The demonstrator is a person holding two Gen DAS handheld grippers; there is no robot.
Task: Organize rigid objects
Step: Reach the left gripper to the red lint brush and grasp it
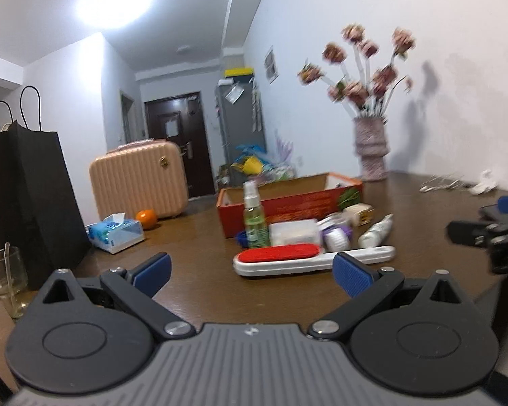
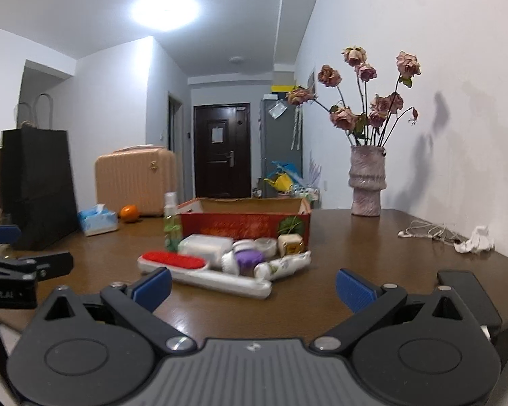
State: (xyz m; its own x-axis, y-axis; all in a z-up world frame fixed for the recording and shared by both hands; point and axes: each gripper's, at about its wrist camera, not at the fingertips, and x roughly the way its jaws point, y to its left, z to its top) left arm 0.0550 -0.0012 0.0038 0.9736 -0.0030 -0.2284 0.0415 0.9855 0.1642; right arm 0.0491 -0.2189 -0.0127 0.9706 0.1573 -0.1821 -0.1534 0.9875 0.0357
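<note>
A red open cardboard box stands mid-table. In front of it lie a white lint brush with a red pad, a green spray bottle, a white case, a purple-and-white round item, a white tube and a small cream box. My left gripper is open and empty, just short of the brush. My right gripper is open and empty, near the brush handle.
A black paper bag, a glass, a tissue pack, an orange and a pink suitcase stand left. A vase of dried roses, earphones and crumpled paper are right.
</note>
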